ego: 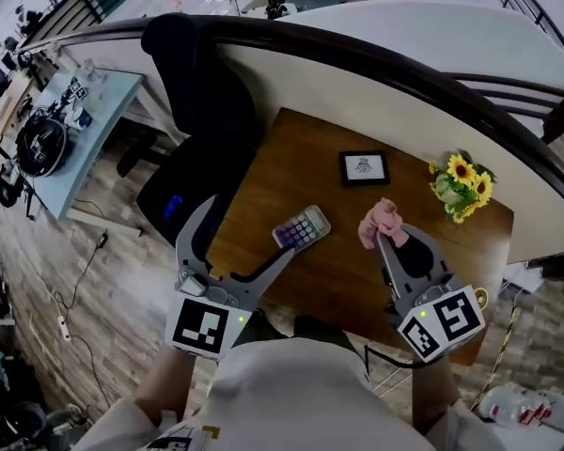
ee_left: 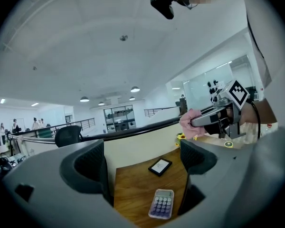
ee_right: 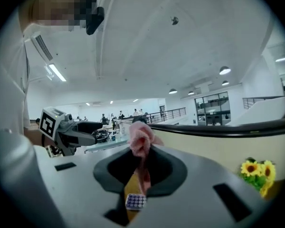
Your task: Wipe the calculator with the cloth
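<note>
**Calculator** (ego: pixel 302 226): lies flat and keys-up at mid-frame on the wooden table (ego: pixel 291 148), turned at a slant. Nothing touches it. Its whole face is bare, so wiping looks not yet begun.

**Cloth** (ego: pixel 382 222): pink and bunched, right of the calculator and apart from it. Your right gripper (ego: pixel 383 237) has its jaws closed on it, with a wad above the tips and a tail hanging below. The wad probably serves as the soft end you press to the keys.

**Left gripper** (ego: pixel 247 231): lower left of the frame, jaws spread wide and holding nothing. The calculator shows beyond the gap, so you seem placed to steady it.

**Pose:** you hold both grippers low before your body, pointing up-frame over the table's near edge. The right one leans slightly left, towards the calculator.

**Sundries:** a small picture frame (ego: pixel 364 167) above centre and sunflowers (ego: pixel 462 186) at the right. Both are well apart from the work.
</note>
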The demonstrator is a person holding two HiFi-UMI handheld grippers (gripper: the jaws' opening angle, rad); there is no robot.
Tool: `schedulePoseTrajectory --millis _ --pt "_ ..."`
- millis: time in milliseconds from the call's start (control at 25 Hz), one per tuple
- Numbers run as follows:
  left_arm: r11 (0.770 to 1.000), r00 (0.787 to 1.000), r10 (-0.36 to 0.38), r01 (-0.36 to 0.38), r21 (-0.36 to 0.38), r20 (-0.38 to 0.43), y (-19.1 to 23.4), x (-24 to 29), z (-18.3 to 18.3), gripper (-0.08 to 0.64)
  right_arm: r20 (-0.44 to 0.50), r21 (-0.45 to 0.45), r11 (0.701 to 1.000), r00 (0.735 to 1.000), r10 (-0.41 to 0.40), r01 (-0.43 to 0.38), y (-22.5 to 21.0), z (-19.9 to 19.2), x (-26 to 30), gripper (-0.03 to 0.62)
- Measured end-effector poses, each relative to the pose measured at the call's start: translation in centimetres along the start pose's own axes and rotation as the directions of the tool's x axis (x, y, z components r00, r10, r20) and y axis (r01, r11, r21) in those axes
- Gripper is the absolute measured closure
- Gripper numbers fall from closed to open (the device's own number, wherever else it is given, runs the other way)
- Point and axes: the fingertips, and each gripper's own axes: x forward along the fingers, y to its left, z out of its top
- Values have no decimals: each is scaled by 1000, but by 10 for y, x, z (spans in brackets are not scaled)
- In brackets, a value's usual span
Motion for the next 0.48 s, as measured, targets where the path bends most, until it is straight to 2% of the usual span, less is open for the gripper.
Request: schedulePoseTrajectory --millis 240,480 --pt "998 997 68 -67 23 -48 -8 8 -17 83 -29 8 996 996 85 -85 -17 -9 17 537" --pt "999 995 46 -45 12 -94 -3 10 -39 83 -49 18 994 993 108 -108 -17 -15 35 537"
